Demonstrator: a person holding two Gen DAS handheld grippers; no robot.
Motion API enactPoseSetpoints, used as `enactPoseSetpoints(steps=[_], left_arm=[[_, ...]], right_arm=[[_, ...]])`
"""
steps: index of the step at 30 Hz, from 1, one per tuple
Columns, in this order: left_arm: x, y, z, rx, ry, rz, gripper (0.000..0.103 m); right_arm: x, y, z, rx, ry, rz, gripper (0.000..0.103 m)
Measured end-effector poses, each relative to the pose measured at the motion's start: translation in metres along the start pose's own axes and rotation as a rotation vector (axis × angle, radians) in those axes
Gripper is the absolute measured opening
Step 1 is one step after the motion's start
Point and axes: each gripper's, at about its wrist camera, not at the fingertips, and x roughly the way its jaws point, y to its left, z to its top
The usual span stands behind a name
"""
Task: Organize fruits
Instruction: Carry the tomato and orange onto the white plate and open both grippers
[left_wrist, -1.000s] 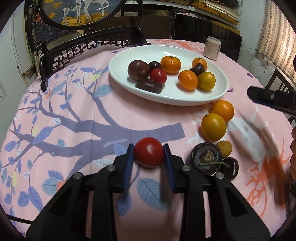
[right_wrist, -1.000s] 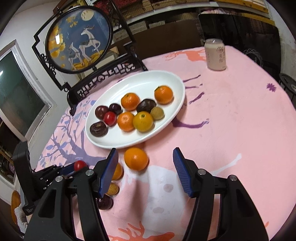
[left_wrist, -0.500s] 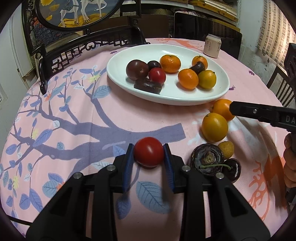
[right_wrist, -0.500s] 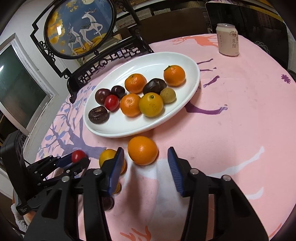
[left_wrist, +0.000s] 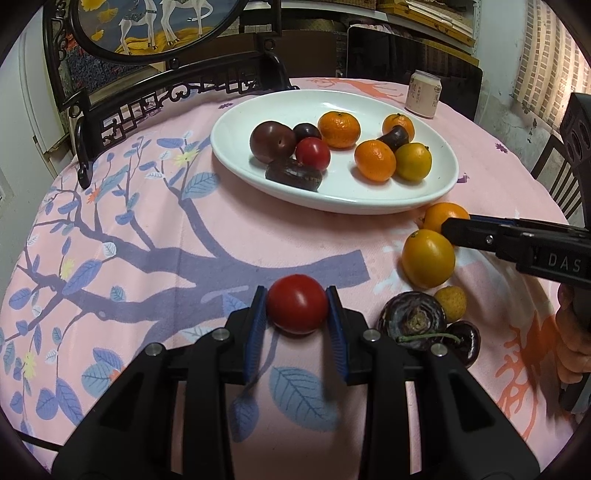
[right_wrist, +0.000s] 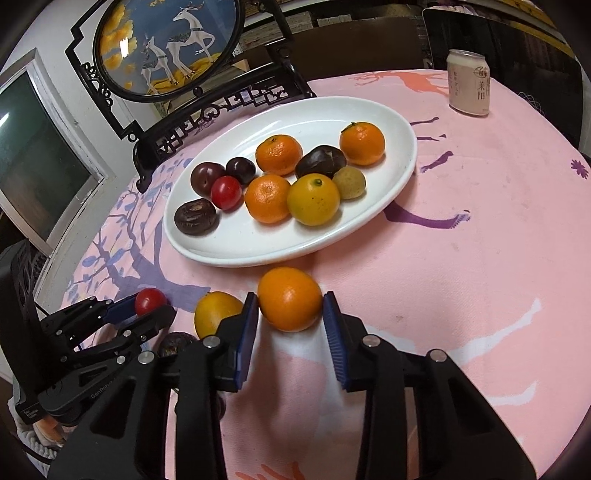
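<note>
On a round table draped in a pink tablecloth (left_wrist: 155, 236) printed with a purple tree, the left gripper (left_wrist: 297, 317) clamps a red tomato (left_wrist: 297, 309) between its blue pads, just above the cloth. To its right, the right gripper (right_wrist: 290, 316) brackets a loose orange (right_wrist: 289, 298) resting near the rim of a white oval plate (right_wrist: 229, 251); its blue pads sit at either side of the fruit, the left one touching, though whether the right pad presses on it cannot be told.

Beside that orange lies a yellow-orange citrus (left_wrist: 428, 257), and nearer the camera a dark purple mangosteen (left_wrist: 412, 319), a small yellow fruit (left_wrist: 451, 302) and a dark cherry (left_wrist: 466, 343) cluster together on the cloth.

The plate already carries tangerines, two dark plums, a second small tomato (right_wrist: 226, 192), a yellow citrus and several brown fruits. A pale drink can (right_wrist: 468, 88) stands at the far edge, and a carved black stand with a round deer painting (right_wrist: 166, 48) rises behind the plate.
</note>
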Motion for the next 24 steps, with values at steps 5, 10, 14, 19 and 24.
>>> enactPoseSetpoints(steps=[5,10,14,19,24], left_arm=[[-0.002,0.000,0.000,-0.003,-0.008,-0.003,0.032],[-0.013,0.001,0.001,-0.017,-0.046,-0.003,0.032],[-0.026,0.000,0.004,-0.033,-0.081,-0.022,0.032],[-0.040,-0.016,0.031,-0.016,-0.130,-0.039,0.032],[-0.031,-0.030,0.062,-0.011,-0.147,-0.047,0.032]], right_arm=[[-0.003,-0.003,-0.002,0.008,0.008,-0.004,0.036],[-0.021,-0.005,-0.004,0.014,-0.024,0.000,0.036],[-0.040,-0.005,-0.008,0.018,-0.075,0.000,0.035],[-0.065,-0.007,-0.004,0.045,-0.165,0.019,0.034],[-0.054,-0.001,0.013,-0.006,-0.087,0.034,0.034]])
